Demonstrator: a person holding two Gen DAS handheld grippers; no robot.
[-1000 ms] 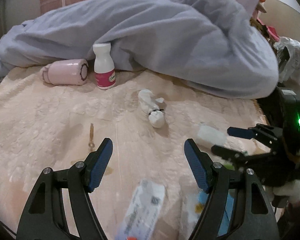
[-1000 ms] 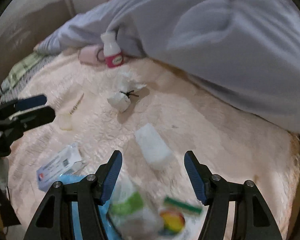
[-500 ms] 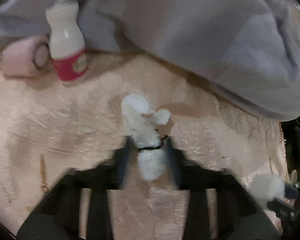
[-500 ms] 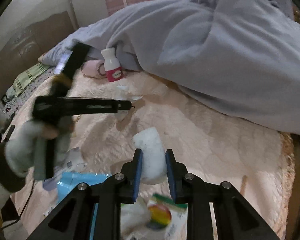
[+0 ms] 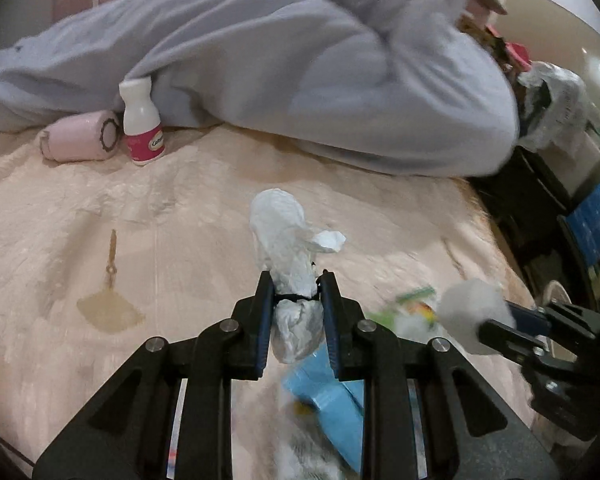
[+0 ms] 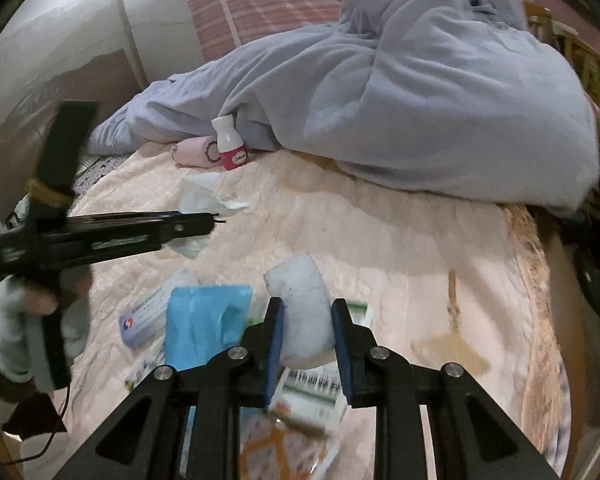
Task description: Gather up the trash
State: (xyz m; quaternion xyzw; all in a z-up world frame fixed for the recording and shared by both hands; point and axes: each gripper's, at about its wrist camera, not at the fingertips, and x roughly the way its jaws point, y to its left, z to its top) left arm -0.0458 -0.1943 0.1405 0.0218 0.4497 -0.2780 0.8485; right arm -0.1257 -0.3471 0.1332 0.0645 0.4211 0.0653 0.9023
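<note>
**Rig and wearer: appearance**

Left gripper (image 5: 296, 300): black plastic frame, two angular linkage arms with triangular cut-outs, silver round screw heads at the pivots, blue pads lining the inner faces of the fingers (image 5: 265, 320). Right gripper (image 6: 307, 340): same build, black frame, silver screws, blue pads. Seen from the right wrist view, the left unit is a long black body with pale lettering along its side, a yellowish band round its upright black part, and a thin dark cable trailing below. Left hand (image 6: 24, 320) wears a light grey glove with a dark cuff.
</note>
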